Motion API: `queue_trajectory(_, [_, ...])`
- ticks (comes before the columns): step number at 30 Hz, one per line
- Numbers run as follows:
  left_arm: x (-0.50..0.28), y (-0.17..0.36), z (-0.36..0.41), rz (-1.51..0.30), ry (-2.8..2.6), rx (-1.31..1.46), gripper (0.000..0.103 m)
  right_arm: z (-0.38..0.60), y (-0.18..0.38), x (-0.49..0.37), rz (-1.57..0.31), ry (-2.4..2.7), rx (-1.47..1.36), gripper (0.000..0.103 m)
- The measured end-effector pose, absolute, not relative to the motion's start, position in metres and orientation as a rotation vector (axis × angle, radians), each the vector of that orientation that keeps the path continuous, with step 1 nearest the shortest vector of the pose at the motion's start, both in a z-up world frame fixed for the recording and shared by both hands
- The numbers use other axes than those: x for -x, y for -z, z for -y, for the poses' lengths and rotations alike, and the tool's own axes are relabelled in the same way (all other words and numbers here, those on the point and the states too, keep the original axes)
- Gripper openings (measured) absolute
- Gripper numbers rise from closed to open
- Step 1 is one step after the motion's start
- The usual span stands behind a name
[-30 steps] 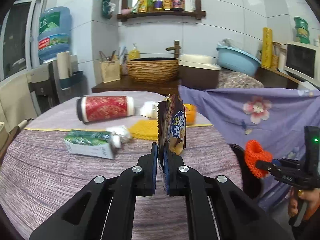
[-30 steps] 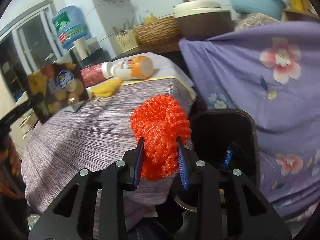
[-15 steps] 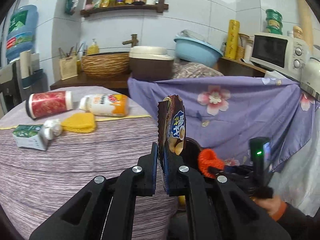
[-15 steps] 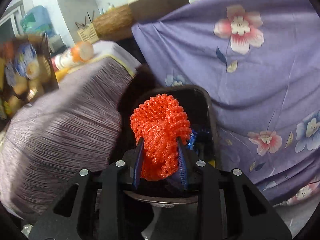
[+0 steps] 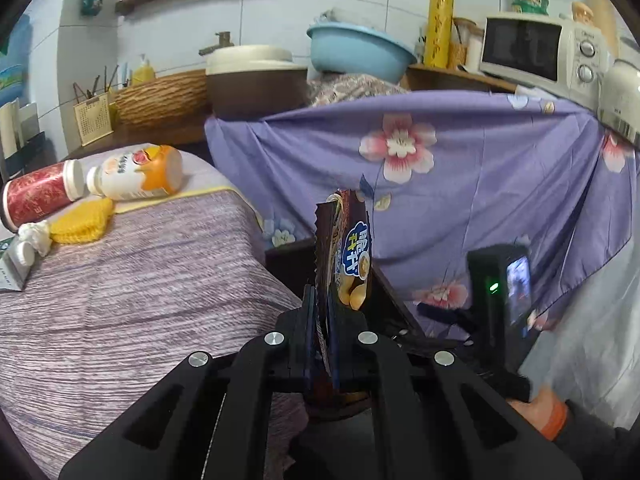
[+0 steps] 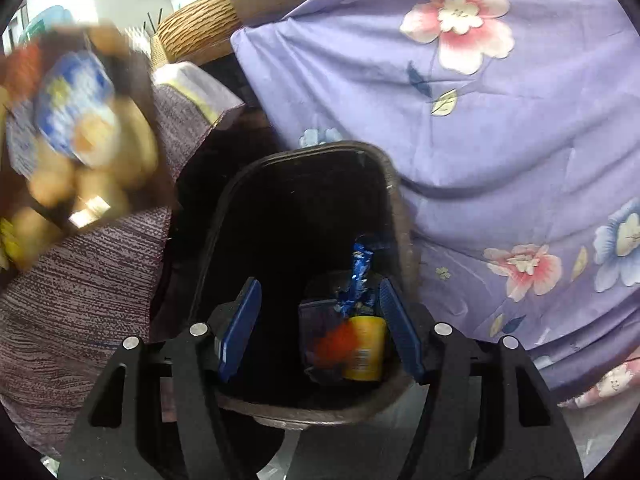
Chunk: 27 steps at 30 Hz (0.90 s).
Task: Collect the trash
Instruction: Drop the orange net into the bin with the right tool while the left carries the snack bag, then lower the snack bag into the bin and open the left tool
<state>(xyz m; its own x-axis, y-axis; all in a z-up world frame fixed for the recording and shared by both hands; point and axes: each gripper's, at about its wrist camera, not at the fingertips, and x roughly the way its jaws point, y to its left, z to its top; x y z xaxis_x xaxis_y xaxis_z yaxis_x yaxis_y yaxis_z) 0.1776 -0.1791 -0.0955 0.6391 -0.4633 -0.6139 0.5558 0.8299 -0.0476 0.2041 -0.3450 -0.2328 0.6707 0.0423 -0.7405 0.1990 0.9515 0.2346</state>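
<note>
Left gripper (image 5: 322, 320) clamps an upright snack bag (image 5: 346, 258) beyond the table's (image 5: 120, 288) edge. Right gripper (image 6: 320, 324), jaws just spread with nothing between them, hangs over the trash bin (image 6: 224, 216); orange net (image 6: 334, 340) lies inside.

Snack wrapper (image 5: 348, 256) is held upright, edge-on. Orange mesh ball (image 6: 334, 342), somewhat blurred, lies inside the dark bin (image 6: 304, 156) among wrappers.

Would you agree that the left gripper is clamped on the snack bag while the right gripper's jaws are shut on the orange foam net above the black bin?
Not quite. The right wrist view shows the right gripper with its jaws just opened and nothing between them; the orange foam net lies inside the black bin. The left gripper is indeed clamped on the snack bag.
</note>
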Motion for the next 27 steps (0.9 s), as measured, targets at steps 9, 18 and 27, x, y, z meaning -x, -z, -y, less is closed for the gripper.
queue_trajectory(9, [-0.184,0.134,0.214,-0.74,0.597,-0.233,0.007,0.373,0.208,-0.167,-0.777,0.179,-0.327,0.067])
queue_trajectory(18, [-0.183,0.163,0.245,-0.781,0.616,-0.335,0.007,0.401,0.198,-0.145,-0.753,0.259,-0.357,0.067])
queue_trajectory(27, [-0.182,0.178,0.251,-0.819,0.634,-0.361,0.037,0.41,0.195,-0.138,-0.75,0.287,-0.362,0.067])
